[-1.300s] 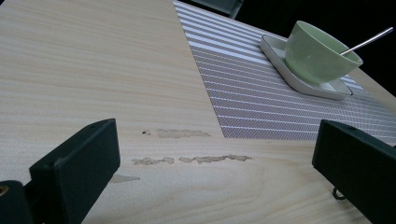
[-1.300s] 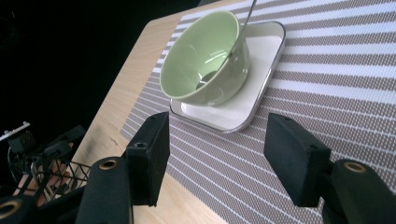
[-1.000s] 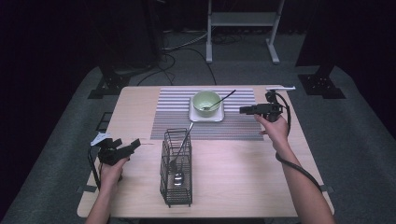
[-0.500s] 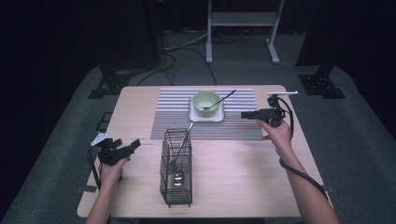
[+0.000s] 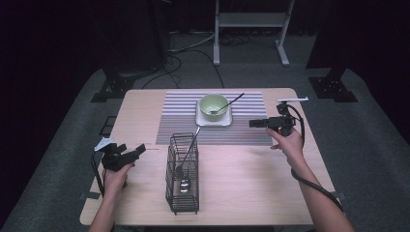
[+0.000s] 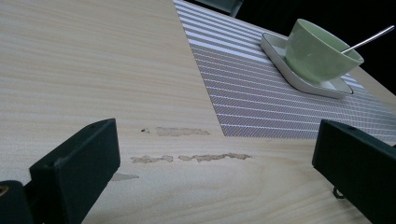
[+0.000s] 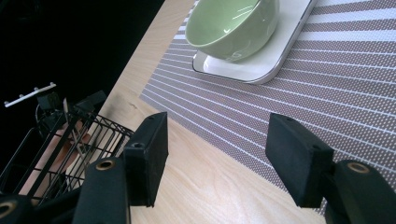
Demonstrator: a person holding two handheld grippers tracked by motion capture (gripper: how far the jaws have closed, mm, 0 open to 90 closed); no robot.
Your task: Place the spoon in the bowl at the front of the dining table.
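Observation:
A pale green bowl [image 5: 214, 104] sits on a white square plate [image 5: 212, 121] on the striped placemat [image 5: 183, 125], with a spoon [image 5: 232, 102] leaning in it. A black wire basket [image 5: 182, 174] near the table's middle holds a long spoon [image 5: 189, 152]. My left gripper [image 5: 139, 150] rests low at the table's left edge, open and empty [image 6: 215, 140], pointing toward the bowl [image 6: 322, 49]. My right gripper [image 5: 255, 123] hovers right of the plate, open with nothing between its jaws [image 7: 217, 140]. The bowl [image 7: 229, 21] and basket [image 7: 70, 140] lie ahead of it.
The wooden table [image 5: 251, 183] has bare room in front of and to the right of the basket. Worn marks [image 6: 187, 156] show on the wood near the placemat's corner. Dark floor, cables and a metal stand [image 5: 249, 29] lie beyond the far edge.
My right gripper has drifted a little toward the near right, away from the bowl. The left gripper has not moved.

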